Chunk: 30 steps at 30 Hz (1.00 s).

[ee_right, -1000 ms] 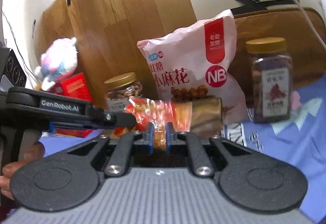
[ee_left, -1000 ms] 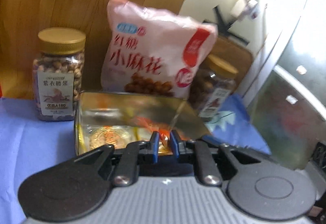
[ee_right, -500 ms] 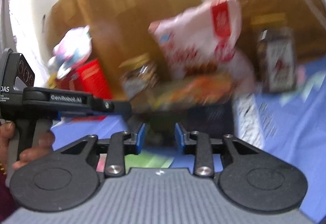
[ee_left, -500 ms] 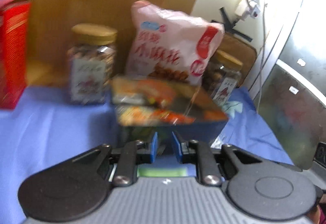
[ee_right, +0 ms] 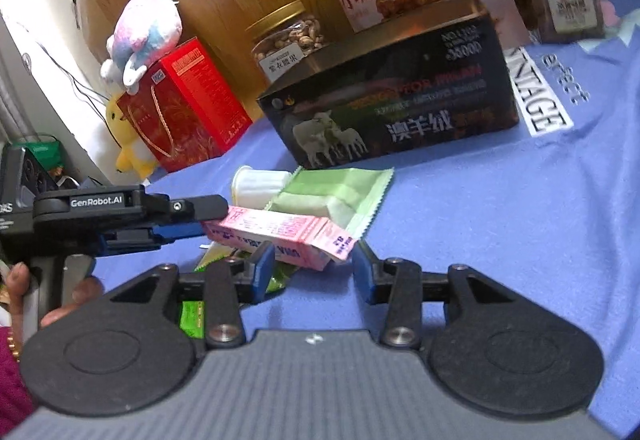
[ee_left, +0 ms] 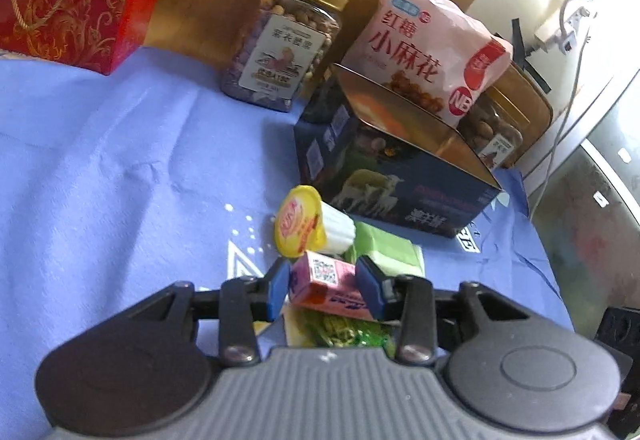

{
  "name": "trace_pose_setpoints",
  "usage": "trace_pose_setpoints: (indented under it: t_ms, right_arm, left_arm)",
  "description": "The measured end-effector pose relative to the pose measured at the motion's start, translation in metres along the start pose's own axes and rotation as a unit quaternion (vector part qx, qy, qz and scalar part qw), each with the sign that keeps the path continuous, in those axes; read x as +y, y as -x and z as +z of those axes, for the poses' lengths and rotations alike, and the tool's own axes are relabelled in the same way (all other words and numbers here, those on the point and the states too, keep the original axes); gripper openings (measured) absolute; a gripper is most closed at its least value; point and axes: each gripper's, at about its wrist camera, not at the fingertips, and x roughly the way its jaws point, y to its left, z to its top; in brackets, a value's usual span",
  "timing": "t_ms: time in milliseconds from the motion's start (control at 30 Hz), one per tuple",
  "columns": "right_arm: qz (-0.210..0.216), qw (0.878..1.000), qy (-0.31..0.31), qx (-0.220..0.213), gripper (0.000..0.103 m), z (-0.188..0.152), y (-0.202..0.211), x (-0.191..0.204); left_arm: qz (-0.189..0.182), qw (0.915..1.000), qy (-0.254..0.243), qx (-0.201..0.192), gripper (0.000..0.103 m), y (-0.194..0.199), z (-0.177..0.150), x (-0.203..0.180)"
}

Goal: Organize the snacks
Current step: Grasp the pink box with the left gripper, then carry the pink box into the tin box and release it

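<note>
Both opening tongs [ee_left: 326, 286] [ee_right: 314, 268] tilt down, straddling pink carton [ee_left: 326, 280].

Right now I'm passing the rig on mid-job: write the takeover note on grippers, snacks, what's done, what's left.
Left gripper: jaws opening, pink carton between them; grip not confirmed.
Right gripper: jaws opening, straddling that carton's other end, pads apart from it.
Snacks: jelly cup, green wafer pack and green candy packet lie loose on the blue cloth, in front of the open dark box.
Done: nothing visibly stowed.
Left: box the loose snacks.
</note>
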Motion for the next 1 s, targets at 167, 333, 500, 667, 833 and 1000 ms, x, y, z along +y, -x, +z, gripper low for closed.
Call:
trace_pose_setpoints:
  t_ms: [167, 333, 500, 667, 833, 1000]
  right_arm:
    - [-0.013, 1.000, 0.010, -0.003, 0.046, -0.003, 0.004, 0.002]
    - [-0.025, 0.999, 0.011, -0.021, 0.044, -0.005, 0.024, -0.008]
    - [-0.058, 0.997, -0.004, -0.042, 0.044, -0.015, 0.052, -0.027]
    - [-0.087, 0.994, -0.036, -0.053, 0.043, -0.027, 0.081, -0.057]
    - [-0.109, 0.992, -0.024, -0.065, 0.039, -0.038, 0.099, -0.065]
    - [-0.120, 0.990, 0.016, -0.068, 0.042, -0.043, 0.102, -0.063]
  left_arm:
    - [-0.001, 0.9999, -0.013, 0.005, 0.036, 0.002, -0.008, -0.015]
    - [-0.009, 0.9990, -0.043, -0.001, 0.036, 0.006, -0.012, -0.043]
    - [-0.028, 0.9964, -0.076, 0.026, 0.037, -0.017, -0.020, -0.077]
    - [-0.044, 0.9919, -0.100, 0.065, 0.037, -0.051, -0.033, -0.109]
    - [-0.049, 0.9890, -0.116, 0.078, 0.039, -0.066, -0.045, -0.126]
    - [-0.042, 0.9869, -0.132, 0.083, 0.041, -0.062, -0.049, -0.133]
